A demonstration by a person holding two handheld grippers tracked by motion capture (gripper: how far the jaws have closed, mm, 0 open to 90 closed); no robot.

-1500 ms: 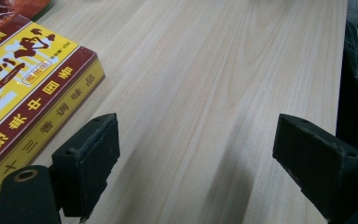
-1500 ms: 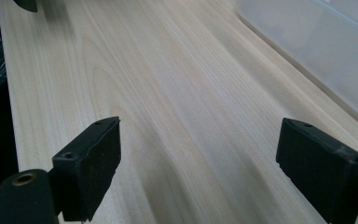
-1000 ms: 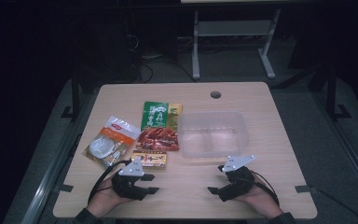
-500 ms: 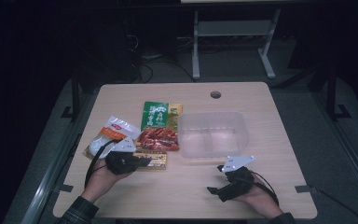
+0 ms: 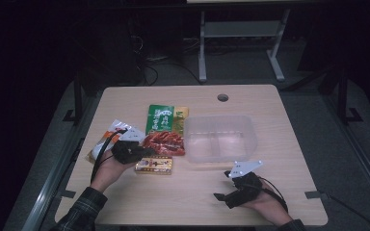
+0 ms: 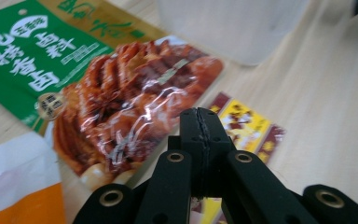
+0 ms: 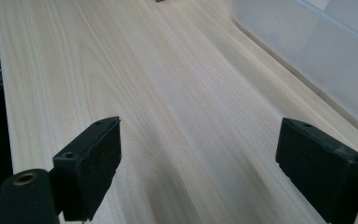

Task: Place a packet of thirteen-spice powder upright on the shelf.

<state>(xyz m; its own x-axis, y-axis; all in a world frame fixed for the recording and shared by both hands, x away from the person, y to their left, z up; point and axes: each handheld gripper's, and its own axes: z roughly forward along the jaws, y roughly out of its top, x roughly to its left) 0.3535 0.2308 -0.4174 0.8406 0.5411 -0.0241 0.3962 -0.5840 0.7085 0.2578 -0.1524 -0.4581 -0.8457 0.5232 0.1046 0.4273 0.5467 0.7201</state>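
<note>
figure: the left gripper [image 6: 199,140] hangs over the snack packets with its jaws pressed flat together and nothing between them, having just closed. the right gripper [image 7: 214,158] rests low over bare table [image 5: 270,159] with its jaws spread wide and empty. the nearest thing to the left gripper is the clear packet of red-brown snack [image 6: 130,102], lying flat at the table's nine o'clock side, overlapping the lower edge of the green packet [image 6: 32,51] at its twelve o'clock. the small yellow packet [image 5: 154,165] lies just at its six o'clock, and the white-and-orange pouch [image 6: 18,186] lies at its nine o'clock. the clear plastic box [image 5: 220,138] stands at its three o'clock, apparently empty. judged step: a pick of the red-brown packet. to do it well, the jaws should reopen before descending, take a free edge rather than the slippery middle, and avoid pinching the green packet beneath.
</note>
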